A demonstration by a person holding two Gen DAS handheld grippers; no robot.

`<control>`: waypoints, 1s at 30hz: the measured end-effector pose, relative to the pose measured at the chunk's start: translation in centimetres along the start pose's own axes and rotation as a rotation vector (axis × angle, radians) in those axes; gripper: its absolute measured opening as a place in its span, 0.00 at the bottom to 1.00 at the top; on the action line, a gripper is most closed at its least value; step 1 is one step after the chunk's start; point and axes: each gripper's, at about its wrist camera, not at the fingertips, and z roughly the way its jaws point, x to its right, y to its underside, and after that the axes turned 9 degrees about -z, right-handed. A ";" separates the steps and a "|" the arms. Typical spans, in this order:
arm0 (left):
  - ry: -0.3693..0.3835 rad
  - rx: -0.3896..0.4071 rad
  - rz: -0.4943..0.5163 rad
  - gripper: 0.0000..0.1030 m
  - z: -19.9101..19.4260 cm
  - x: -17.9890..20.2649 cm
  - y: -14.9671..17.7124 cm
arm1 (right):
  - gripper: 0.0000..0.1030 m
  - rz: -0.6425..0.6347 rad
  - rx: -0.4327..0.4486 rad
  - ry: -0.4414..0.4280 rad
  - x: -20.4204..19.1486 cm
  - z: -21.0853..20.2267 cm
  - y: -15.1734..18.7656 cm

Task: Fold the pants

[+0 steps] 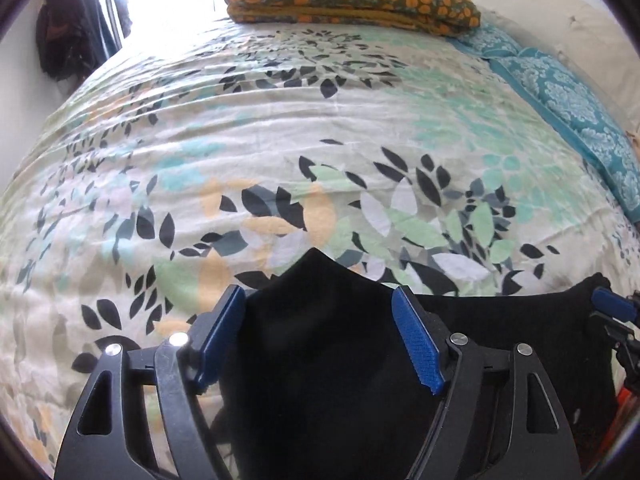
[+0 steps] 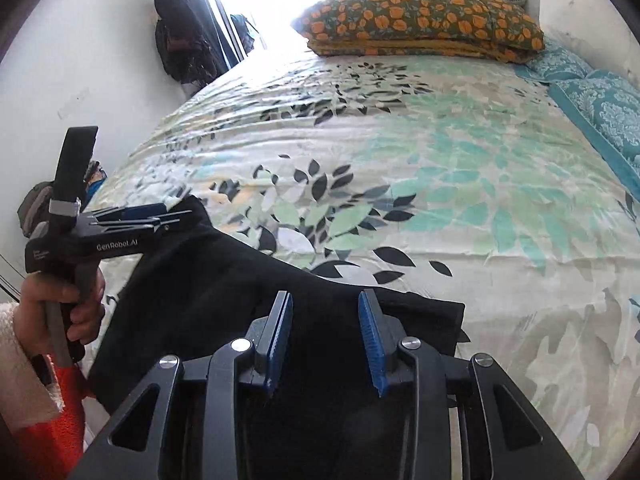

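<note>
Black pants lie at the near edge of the bed, with one corner peaking up. My left gripper is open and wide; that peak stands between its blue pads, and I cannot see either pad pressing on it. In the right wrist view the left gripper shows side-on at the pants' far left corner, held by a hand in a white fleecy sleeve. My right gripper has its pads apart over the pants' right part, with dark cloth in the gap. One of its blue fingertips shows at the right edge.
The bed's leaf-print sheet stretches away beyond the pants. An orange-flowered pillow lies at the far end and a teal patterned cloth along the right side. A dark bag hangs on the left wall by a bright window.
</note>
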 end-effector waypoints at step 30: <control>0.104 -0.097 0.167 0.83 -9.1 3.6 12.1 | 0.35 0.026 -0.144 0.050 -6.1 -3.9 7.6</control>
